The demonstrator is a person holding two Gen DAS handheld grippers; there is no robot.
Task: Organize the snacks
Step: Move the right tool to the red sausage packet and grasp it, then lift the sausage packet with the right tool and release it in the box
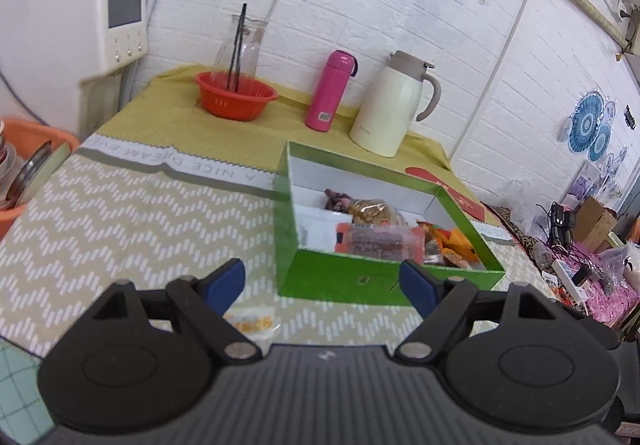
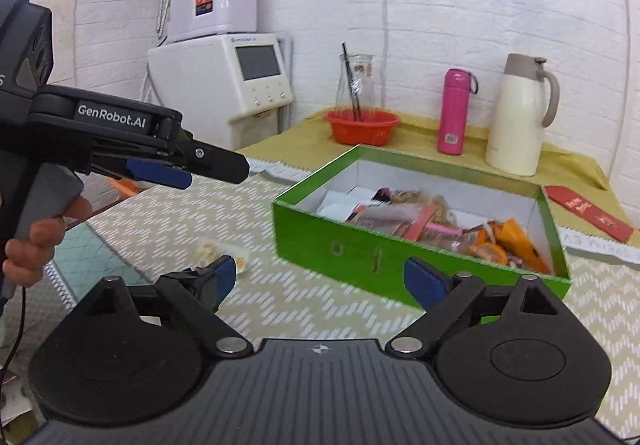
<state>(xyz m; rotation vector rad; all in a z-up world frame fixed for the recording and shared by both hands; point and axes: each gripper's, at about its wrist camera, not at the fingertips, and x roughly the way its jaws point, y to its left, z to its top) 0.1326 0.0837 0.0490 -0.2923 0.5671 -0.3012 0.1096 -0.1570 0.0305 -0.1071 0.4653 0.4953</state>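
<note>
A green box [image 1: 360, 281] [image 2: 332, 245] sits open on the patterned tablecloth, holding several wrapped snacks [image 1: 380, 237] [image 2: 432, 221]. One small pale snack packet [image 1: 250, 321] [image 2: 222, 251] lies on the cloth left of the box. My left gripper [image 1: 322, 283] hovers open just before the box's near wall, nothing between its blue pads. In the right wrist view my left gripper [image 2: 200, 169] shows from the side at the left, held by a hand [image 2: 36, 241]. My right gripper [image 2: 320, 281] is open and empty, low over the cloth by the loose packet and the box.
At the back stand a red basket [image 1: 236, 97] with a glass bottle, a pink flask [image 1: 330, 91] and a cream jug [image 1: 394, 105]. White appliances [image 2: 224, 77] stand at the left. A red envelope [image 2: 588, 211] lies right of the box. An orange basin [image 1: 24, 173] with dishes sits left.
</note>
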